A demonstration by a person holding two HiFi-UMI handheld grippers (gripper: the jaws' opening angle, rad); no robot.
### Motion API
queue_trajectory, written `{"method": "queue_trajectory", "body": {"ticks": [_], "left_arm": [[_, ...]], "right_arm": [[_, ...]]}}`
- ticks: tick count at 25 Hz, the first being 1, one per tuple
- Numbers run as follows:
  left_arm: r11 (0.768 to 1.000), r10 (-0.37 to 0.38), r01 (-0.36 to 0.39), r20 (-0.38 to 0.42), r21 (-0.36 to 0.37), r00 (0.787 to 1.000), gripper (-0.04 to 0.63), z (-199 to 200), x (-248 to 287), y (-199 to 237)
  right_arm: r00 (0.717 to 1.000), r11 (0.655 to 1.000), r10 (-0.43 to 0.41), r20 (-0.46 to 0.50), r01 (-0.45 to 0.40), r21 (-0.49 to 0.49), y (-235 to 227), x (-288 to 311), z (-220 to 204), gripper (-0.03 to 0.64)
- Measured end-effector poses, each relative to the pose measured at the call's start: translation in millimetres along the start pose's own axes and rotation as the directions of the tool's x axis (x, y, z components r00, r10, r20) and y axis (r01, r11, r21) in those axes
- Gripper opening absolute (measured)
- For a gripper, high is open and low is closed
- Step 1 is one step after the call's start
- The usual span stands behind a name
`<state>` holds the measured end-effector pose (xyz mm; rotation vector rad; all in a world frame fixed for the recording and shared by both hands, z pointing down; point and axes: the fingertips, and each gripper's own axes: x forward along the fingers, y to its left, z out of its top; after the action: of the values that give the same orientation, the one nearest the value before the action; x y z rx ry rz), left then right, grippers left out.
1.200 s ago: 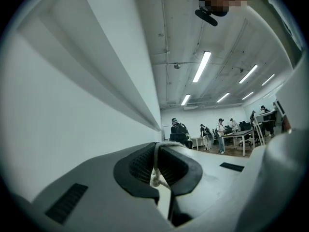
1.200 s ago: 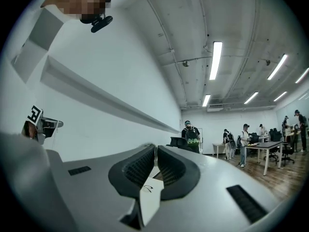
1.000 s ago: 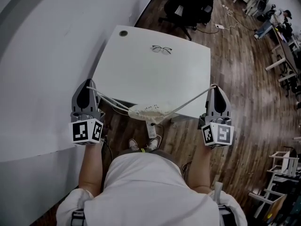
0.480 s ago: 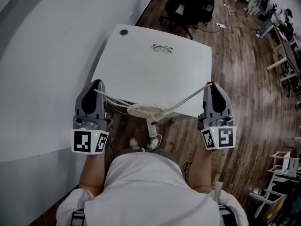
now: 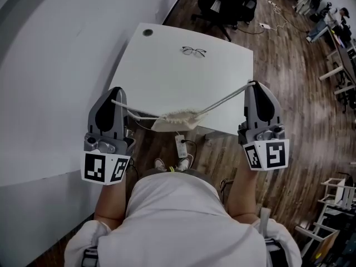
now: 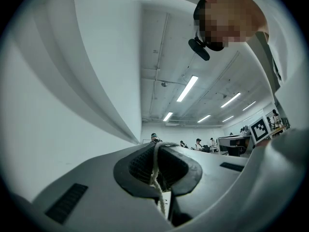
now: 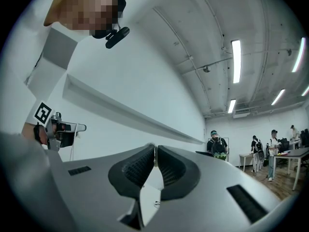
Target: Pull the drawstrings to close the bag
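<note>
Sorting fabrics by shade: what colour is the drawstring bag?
Off-white, close to cream; the bag shows best in the head view.

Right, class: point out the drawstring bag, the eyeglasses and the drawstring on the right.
drawstring bag (image 5: 177, 119), head view, middle of its gathered cloth.
eyeglasses (image 5: 193, 51), head view, bridge between the lenses.
right drawstring (image 5: 225, 98), head view, midway along its taut stretch.

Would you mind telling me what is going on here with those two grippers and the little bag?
A person is closing a small cloth bag with a handheld gripper in each hand. The left gripper is shut on the left drawstring and the right gripper is shut on the right drawstring. Both cords run taut out to the sides. The bag's mouth looks gathered, and it sits at the near edge of the white table.
</note>
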<state>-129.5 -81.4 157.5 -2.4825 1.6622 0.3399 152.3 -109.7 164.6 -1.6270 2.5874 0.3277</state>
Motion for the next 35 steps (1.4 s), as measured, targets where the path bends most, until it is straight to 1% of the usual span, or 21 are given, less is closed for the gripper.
{"method": "queue_trajectory", "body": {"ticks": [6,10,14,22,30,35], "left_arm": [[1.0,0.01,-0.01,-0.017,0.004,1.0,0.017,-3,7,0],[0.999,0.033,-0.033,-0.032,0.015,0.999,0.017,-7,9,8],[0.998,0.053,-0.052,-0.03,0.022,0.998,0.017,-6,10,14],[0.997,0.061,-0.06,-0.026,0.041,0.998,0.017,-2,8,12],[0.997,0.064,-0.062,-0.05,0.048,0.997,0.017,-17,0,10],[0.997,0.066,-0.063,-0.055,0.05,0.996,0.017,-16,-6,11]], "right_arm": [[1.0,1.0,-0.006,-0.016,0.006,0.004,-11,-2,-1,0.046],[0.999,1.0,-0.015,-0.045,0.016,0.01,-15,-6,-10,0.046],[0.998,1.0,-0.024,-0.058,0.025,0.006,-20,-12,-11,0.046],[0.997,0.998,-0.055,-0.054,0.055,0.014,-27,-30,-8,0.046],[0.996,0.998,-0.061,-0.061,0.063,0.028,-27,-42,-19,0.046],[0.995,0.997,-0.071,-0.064,0.073,0.015,-25,-43,-18,0.046]]}}
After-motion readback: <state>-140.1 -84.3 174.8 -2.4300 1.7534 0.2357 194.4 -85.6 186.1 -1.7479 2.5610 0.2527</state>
